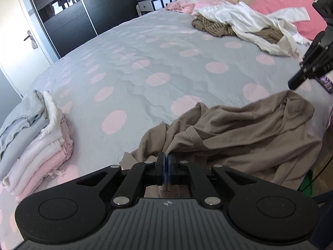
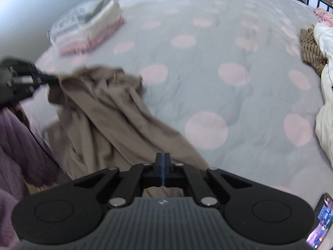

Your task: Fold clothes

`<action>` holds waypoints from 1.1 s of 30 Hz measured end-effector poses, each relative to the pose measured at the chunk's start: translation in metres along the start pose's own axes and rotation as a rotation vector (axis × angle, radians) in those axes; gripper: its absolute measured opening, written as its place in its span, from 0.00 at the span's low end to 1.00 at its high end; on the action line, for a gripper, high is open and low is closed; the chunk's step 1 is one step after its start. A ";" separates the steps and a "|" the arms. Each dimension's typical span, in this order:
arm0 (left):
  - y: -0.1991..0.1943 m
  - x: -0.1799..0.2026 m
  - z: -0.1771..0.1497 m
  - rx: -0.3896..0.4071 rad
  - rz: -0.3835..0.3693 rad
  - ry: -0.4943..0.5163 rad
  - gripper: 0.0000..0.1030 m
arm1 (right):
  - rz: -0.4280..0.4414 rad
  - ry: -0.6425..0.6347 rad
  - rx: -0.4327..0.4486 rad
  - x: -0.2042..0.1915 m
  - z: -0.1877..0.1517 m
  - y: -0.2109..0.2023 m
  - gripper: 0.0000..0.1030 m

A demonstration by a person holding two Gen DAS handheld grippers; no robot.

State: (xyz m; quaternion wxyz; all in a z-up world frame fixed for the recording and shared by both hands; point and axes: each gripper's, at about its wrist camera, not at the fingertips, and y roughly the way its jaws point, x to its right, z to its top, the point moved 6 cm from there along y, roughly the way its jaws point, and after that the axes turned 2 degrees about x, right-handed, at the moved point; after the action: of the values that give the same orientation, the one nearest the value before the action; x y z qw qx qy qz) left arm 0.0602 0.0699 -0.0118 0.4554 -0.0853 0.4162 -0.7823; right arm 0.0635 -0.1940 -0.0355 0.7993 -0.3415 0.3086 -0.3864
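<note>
A tan shirt [image 1: 239, 133] lies crumpled on the near edge of the bed, stretched between both grippers. My left gripper [image 1: 166, 158] is shut on a fold of it near the collar; in the right wrist view the left gripper [image 2: 46, 79] pinches the shirt's far left corner. My right gripper [image 2: 163, 157] is shut on the tan shirt [image 2: 108, 112] at its near edge, with cloth showing under the fingers. In the left wrist view the right gripper [image 1: 292, 86] meets the shirt's raised right corner. The right wrist view is blurred by motion.
A stack of folded clothes [image 1: 31, 137] sits at the bed's left edge. A loose pile of white and striped brown clothes [image 1: 239, 25] lies near the pink pillow [image 1: 287, 6]. A phone [image 2: 320, 218] rests at the right. The dotted grey bedspread [image 1: 145, 66] lies between them.
</note>
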 end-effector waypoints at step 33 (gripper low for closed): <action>0.006 0.005 0.025 0.011 -0.026 0.062 0.01 | -0.120 -0.110 0.067 0.003 0.002 -0.041 0.02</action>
State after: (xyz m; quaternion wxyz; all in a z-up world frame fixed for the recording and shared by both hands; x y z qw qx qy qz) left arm 0.0737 0.0500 -0.0014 0.4325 -0.0641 0.4247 -0.7927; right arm 0.0497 -0.2150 -0.0031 0.8015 -0.3531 0.2302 -0.4242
